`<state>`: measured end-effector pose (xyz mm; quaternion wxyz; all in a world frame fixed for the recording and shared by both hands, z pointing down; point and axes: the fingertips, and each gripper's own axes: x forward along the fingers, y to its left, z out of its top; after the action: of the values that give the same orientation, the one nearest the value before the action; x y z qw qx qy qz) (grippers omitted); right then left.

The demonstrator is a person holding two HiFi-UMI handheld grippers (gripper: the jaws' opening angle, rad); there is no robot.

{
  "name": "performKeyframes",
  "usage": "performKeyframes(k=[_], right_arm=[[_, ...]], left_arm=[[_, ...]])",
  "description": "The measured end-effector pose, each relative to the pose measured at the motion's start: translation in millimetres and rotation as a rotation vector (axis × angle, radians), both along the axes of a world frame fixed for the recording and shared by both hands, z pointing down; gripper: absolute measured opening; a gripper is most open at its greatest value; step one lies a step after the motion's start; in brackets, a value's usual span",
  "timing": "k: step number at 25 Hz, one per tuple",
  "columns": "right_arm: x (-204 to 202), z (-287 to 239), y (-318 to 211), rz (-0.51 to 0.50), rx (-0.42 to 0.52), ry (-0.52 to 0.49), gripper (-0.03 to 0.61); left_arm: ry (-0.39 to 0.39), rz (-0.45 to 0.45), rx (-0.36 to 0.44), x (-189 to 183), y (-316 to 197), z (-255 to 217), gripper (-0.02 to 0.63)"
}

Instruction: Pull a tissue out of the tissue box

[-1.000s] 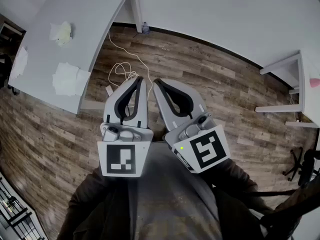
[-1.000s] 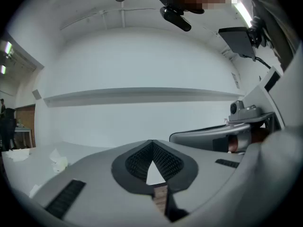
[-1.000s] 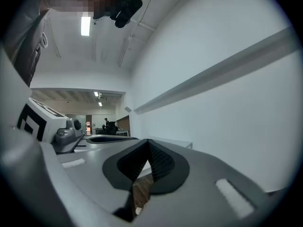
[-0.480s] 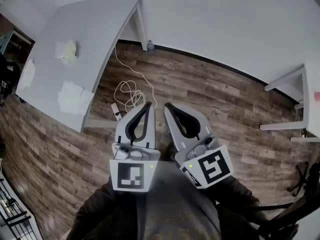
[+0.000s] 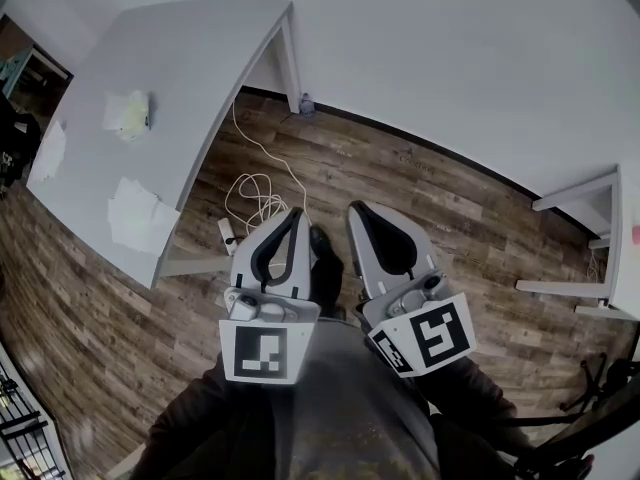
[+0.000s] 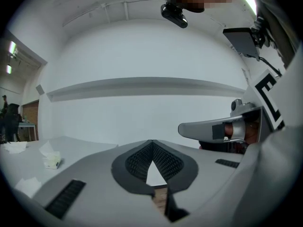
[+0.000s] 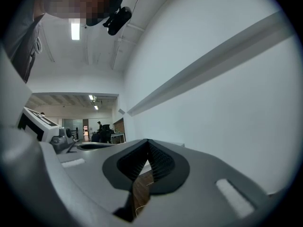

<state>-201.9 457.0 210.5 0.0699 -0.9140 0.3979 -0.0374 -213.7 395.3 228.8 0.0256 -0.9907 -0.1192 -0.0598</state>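
Left gripper (image 5: 296, 214) closed and empty, right gripper (image 5: 356, 210) closed and empty, over wood floor (image 5: 450, 208)

Left gripper (image 5: 297, 215), right gripper (image 5: 357, 209) farther apart

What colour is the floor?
Brown, in wood-look planks of mixed light and dark shades. The floor shows best in the head view.
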Motion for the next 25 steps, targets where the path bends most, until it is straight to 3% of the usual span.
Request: performKeyframes(k=[7,14,25], right_arm=[[110.7,26.5,-35.6,-0.048,-0.022,-0.019,0.002],[225.4,20.5,-121.8,-0.247,-0.036,-0.035,0.002],[276.9,-14.6,-271.9,-0.605,-0.035,0.051,0.002]], left_arm=[[-0.017,-0.045,-0.023,111.9,-33.3,25.6,-0.002],[-0.040,-0.185,-0.042,217.3,-100.4,23.1,-0.002],[-0.051,-0.521,-0.069,249.9,-232.8,13.7,-0.002]])
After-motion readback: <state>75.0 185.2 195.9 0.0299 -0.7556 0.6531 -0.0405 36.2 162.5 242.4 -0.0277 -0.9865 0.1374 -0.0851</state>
